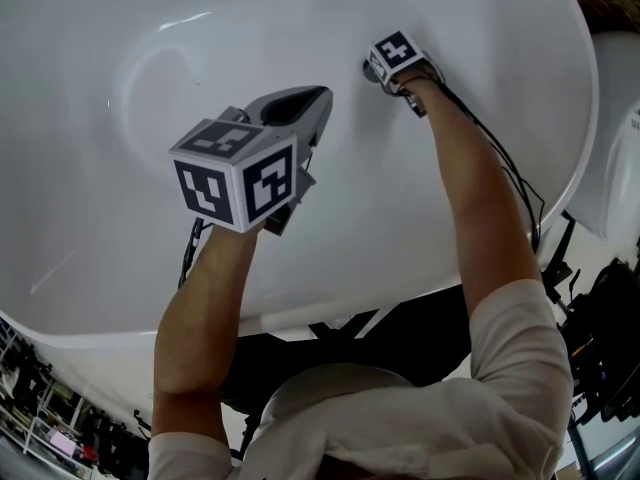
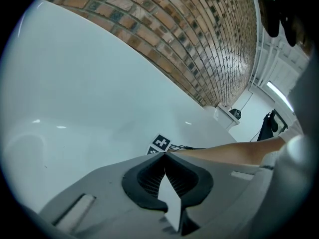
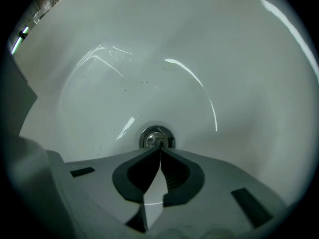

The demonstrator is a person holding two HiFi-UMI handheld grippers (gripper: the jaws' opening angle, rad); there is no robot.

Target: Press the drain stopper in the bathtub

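White bathtub (image 1: 120, 38) floor carries the drain stopper (image 3: 157, 137); right gripper (image 3: 160, 149) fingers closed together, tips at it; left gripper (image 2: 164, 153) at its 8 o'clock, fingers closed, empty.

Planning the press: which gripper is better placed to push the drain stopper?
Right. The right gripper, shut, has its tips right at the drain stopper; the left gripper hovers apart from it.

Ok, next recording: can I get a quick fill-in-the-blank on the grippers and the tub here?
1. The left gripper and the right gripper both have their jaws ____.
2. The drain stopper sits at the tips of the ____ gripper.
3. The wall beyond the bathtub is made of ____.
Missing words: shut; right; brick.
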